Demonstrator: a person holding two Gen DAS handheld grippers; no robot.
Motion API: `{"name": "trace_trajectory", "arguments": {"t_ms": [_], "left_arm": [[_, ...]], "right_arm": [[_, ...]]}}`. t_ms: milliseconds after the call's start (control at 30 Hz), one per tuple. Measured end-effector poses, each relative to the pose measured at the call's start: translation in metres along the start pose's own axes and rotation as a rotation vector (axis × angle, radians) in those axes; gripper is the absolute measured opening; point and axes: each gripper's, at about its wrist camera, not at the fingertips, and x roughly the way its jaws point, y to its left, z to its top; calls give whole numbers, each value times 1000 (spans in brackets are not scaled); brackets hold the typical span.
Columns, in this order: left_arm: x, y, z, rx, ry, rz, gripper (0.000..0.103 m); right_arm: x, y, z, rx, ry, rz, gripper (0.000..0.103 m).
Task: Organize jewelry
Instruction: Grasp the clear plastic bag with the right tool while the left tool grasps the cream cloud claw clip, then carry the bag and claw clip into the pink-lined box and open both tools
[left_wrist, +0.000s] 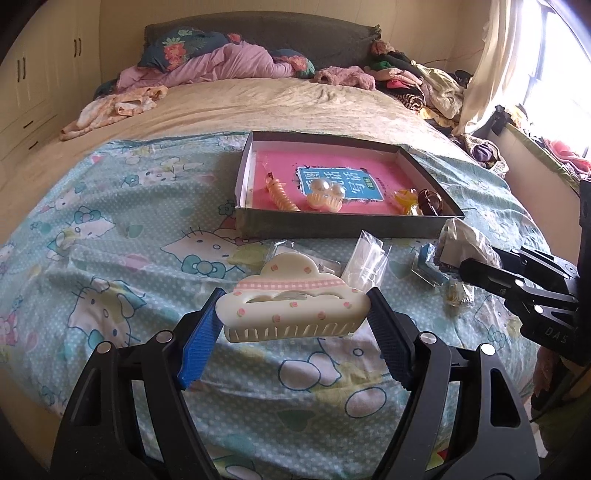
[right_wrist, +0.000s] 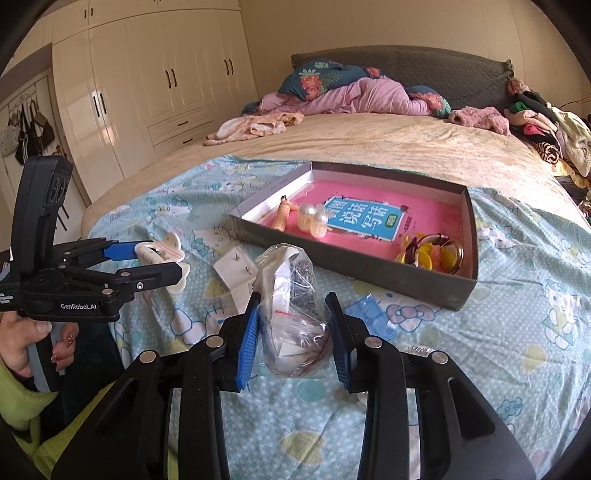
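My left gripper (left_wrist: 293, 308) is shut on a cream cloud-shaped hair claw (left_wrist: 291, 306) with pink trim and holds it above the bedspread; it also shows in the right wrist view (right_wrist: 162, 254). My right gripper (right_wrist: 291, 314) is shut on a clear plastic bag (right_wrist: 291, 302) holding small items, also seen in the left wrist view (left_wrist: 465, 240). A shallow grey box (left_wrist: 332, 225) with a pink book inside holds an orange spiral clip (left_wrist: 282, 194), a pearl claw clip (left_wrist: 327, 195) and yellow and brown pieces (left_wrist: 417, 201).
Small clear packets (left_wrist: 364, 264), a card with earrings (right_wrist: 236, 269) and a blue packet (right_wrist: 373, 314) lie on the Hello Kitty bedspread (left_wrist: 129, 229). Bedding and clothes are piled at the headboard (left_wrist: 258, 62). White wardrobes (right_wrist: 147, 81) stand left.
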Motion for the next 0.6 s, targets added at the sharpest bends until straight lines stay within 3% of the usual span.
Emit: {"name": "trace_trajectory", "arguments": {"t_ms": [600], "left_arm": [[2,-15,26,33,-26,-24,68]], "right_arm": [[-17,-24,29,18,-95,-33,30]]}}
